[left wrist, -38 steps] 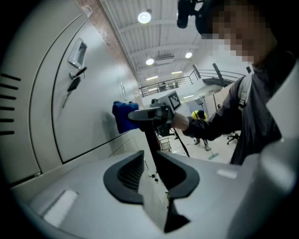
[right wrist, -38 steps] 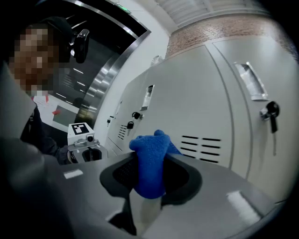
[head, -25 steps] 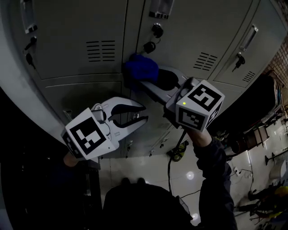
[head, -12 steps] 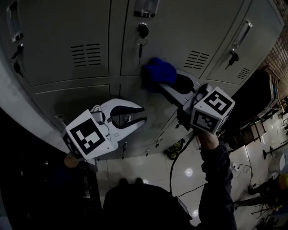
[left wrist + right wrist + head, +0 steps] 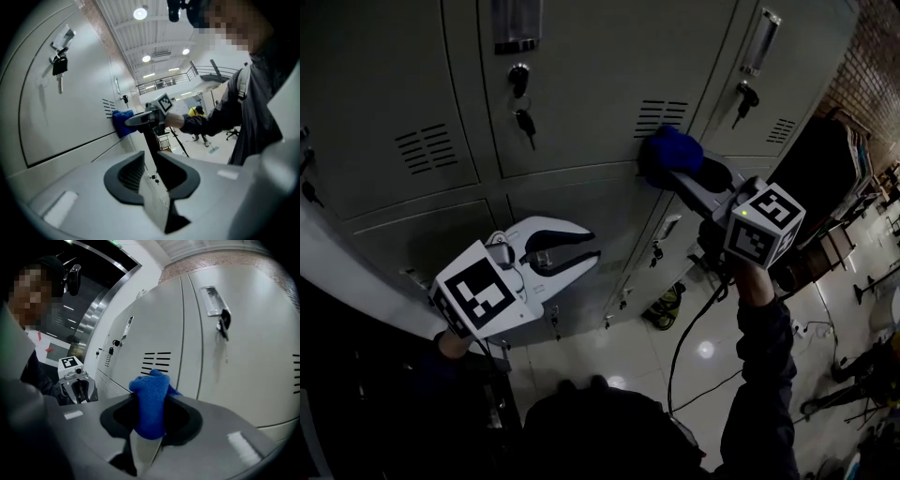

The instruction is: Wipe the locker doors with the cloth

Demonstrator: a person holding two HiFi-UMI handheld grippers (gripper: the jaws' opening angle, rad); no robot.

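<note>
The right gripper [image 5: 664,167] is pressing its clamped blue cloth [image 5: 672,150] against a locker door [image 5: 600,94]. The left gripper [image 5: 593,242] is hovering nearer, jaws apart.

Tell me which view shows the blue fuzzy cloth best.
The right gripper view: the blue fuzzy cloth fills the centre, clamped in the right tool. The head view shows it small, against a grey metal locker door. The left gripper view shows it distant, side-on.
</note>
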